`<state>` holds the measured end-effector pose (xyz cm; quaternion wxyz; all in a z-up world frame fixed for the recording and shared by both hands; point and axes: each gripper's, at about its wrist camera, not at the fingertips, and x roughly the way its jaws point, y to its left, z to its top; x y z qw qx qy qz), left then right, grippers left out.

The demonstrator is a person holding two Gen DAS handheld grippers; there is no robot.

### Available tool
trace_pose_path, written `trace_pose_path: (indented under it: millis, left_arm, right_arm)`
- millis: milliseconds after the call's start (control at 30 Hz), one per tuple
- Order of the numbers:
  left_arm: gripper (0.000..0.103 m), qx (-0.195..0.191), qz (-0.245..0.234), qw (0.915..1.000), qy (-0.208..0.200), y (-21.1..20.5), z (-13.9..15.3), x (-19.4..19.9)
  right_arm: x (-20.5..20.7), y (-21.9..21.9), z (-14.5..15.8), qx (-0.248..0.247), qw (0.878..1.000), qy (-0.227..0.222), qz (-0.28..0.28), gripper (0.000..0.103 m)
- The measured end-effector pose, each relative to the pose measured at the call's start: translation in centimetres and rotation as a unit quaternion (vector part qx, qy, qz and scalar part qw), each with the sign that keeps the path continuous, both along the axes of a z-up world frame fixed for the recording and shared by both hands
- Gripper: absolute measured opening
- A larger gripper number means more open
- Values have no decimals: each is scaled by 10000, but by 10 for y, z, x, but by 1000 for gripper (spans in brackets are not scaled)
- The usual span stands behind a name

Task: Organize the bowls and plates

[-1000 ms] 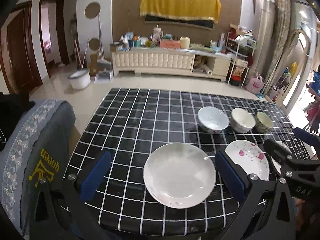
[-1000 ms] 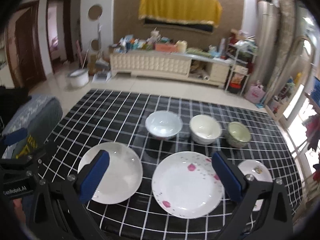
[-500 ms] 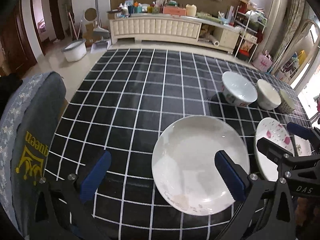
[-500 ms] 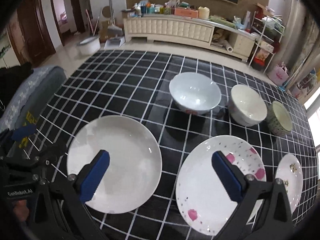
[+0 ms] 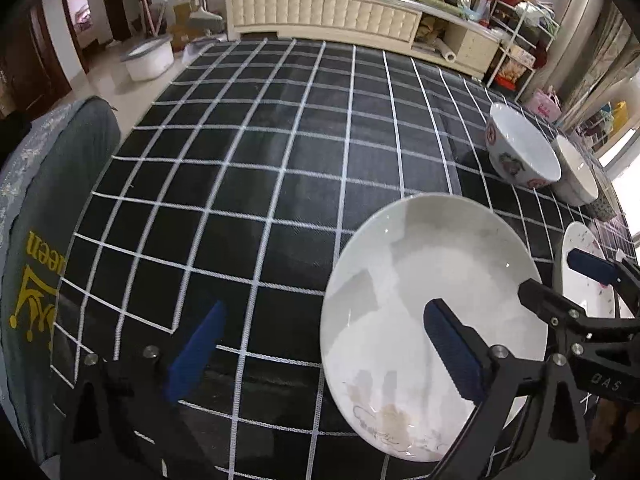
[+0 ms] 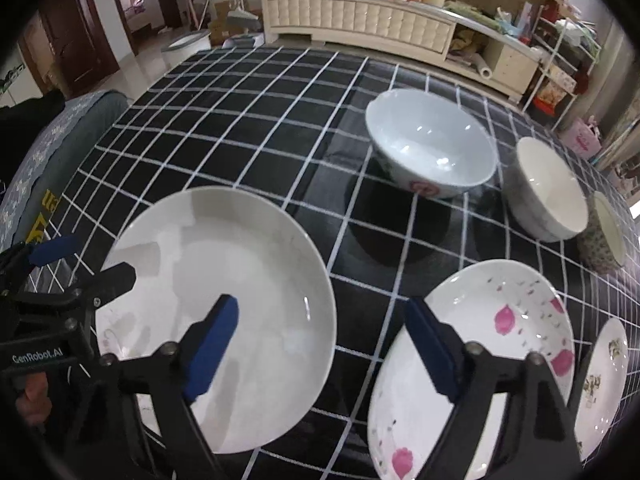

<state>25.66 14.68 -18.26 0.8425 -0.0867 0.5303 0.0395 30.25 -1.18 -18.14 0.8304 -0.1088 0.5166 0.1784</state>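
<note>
Black tablecloth (image 6: 248, 128) with a white grid, seen from both wrist cameras. The large white plate (image 6: 224, 312) fills the lower left of the right-wrist frame and the lower right of the left-wrist frame (image 5: 424, 300); it is plain and glossy, with a shallow well and a faint brownish drawing near its lower rim. To its right in the right-wrist frame lies the pink-petal plate (image 6: 496, 344), white with scattered pink petals and grey flecks, and at the lower right edge a small white plate (image 6: 604, 384) with a dull floral print. Along the upper right stand three bowls: a wide white bowl (image 6: 432, 148) with red and grey motifs outside, a plain cream bowl (image 6: 548, 192), and a patterned cup-like bowl (image 6: 604, 236).

The right gripper (image 6: 320, 340) has its blue-padded jaws wide apart and closing, one pad over the white plate, the other over the pink-petal plate's rim; nothing is gripped. The left gripper (image 5: 320, 344) stands wide open and empty, straddling the white plate's left rim.
</note>
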Motion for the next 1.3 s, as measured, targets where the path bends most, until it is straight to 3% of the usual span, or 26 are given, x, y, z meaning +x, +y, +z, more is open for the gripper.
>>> trace_pose_path:
  millis: [133, 233, 333, 433, 567, 733, 1000, 1300]
  left_arm:
    - [95, 65, -77, 9998, 148, -5, -9, 1]
    - [91, 41, -68, 9995, 309, -6, -18, 1]
    - [78, -19, -130, 9990, 435, -6, -24, 0]
    - [67, -62, -173, 9987, 483, -11, -28, -2]
    - [43, -307, -292, 9981, 456, -18, -26, 0]
    - [42, -226, -273, 9982, 478, -21, -24, 2]
    - [39, 20, -296, 9993, 223, -17, -8, 2]
    - [39, -66, -190, 9990, 395, -2, -16, 10]
  right_arm:
    - [2, 2, -11, -13, 9998, 212, 61, 65]
    - [3, 3, -17, 5, 9994, 339, 97, 60]
    - [3, 3, -23, 23, 9989, 447, 150, 49]
    - [1, 5, -25, 39, 9987, 485, 167, 46]
    - [5, 2, -25, 109, 9985, 525, 61, 39]
    - [10, -10, -24, 387, 9968, 684, -125, 27]
    - [10, 0, -11, 361, 9977, 560, -75, 27]
    - [15, 11, -19, 249, 9976, 646, -26, 27]
